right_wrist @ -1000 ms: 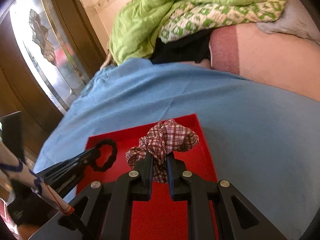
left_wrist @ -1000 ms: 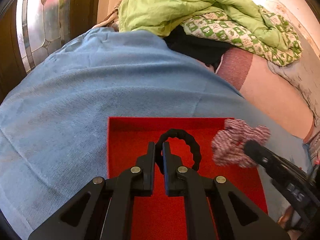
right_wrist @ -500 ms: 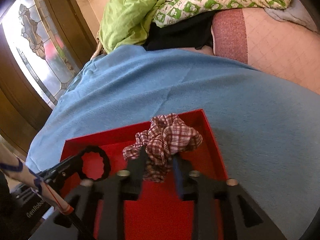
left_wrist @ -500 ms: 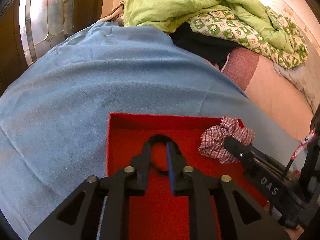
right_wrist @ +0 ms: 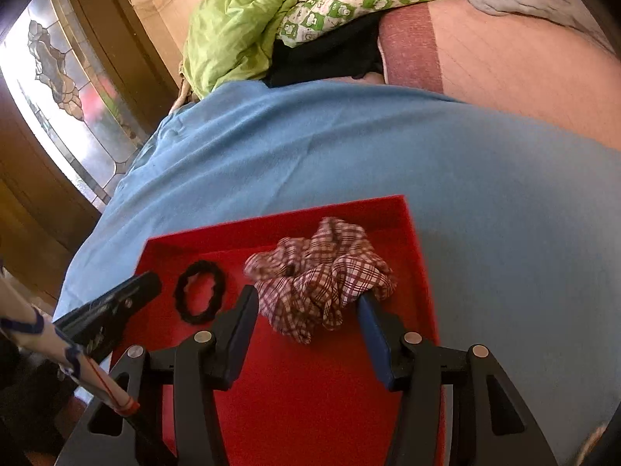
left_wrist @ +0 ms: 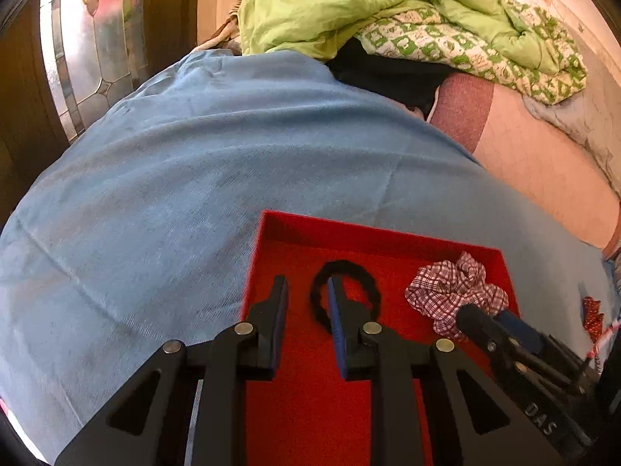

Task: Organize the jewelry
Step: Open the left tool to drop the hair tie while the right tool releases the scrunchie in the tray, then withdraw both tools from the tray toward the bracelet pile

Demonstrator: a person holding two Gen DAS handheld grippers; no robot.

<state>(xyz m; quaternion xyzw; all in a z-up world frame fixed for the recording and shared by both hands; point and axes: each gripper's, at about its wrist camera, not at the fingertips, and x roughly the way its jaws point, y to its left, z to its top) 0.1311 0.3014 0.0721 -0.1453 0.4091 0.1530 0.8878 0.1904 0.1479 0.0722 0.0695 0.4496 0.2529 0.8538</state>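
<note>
Releasing both hair ties into the red tray (left_wrist: 372, 233) looks like the step in hand, judged from fingers parted on either side. To finish cleanly: lift each gripper straight up and back, no sideways drag, so nothing snags.

Left gripper (left_wrist: 306, 291): spread wide, holding nothing; right finger pad overlapping the black hair tie (left_wrist: 343, 291) in the left wrist view, so worth rising clear before any sideways move. Black hair tie lying flat on the tray floor, toward the left half.

Right gripper (right_wrist: 306, 306): also spread, flanking the plaid scrunchie (right_wrist: 322, 272) without pinching; right finger possibly still brushing a fold of fabric, hard to tell. Scrunchie resting bunched in the tray's far right corner, apart from the black tie. Tray sitting on a blue blanket (left_wrist: 174, 174) over a bed, green quilt (left_wrist: 349, 4) heaped beyond.

Compared with a second ago: both grippers then clamped on their pieces and carrying them above the tray; half a second ago partly parted; now fully apart, both pieces down on the red felt.
</note>
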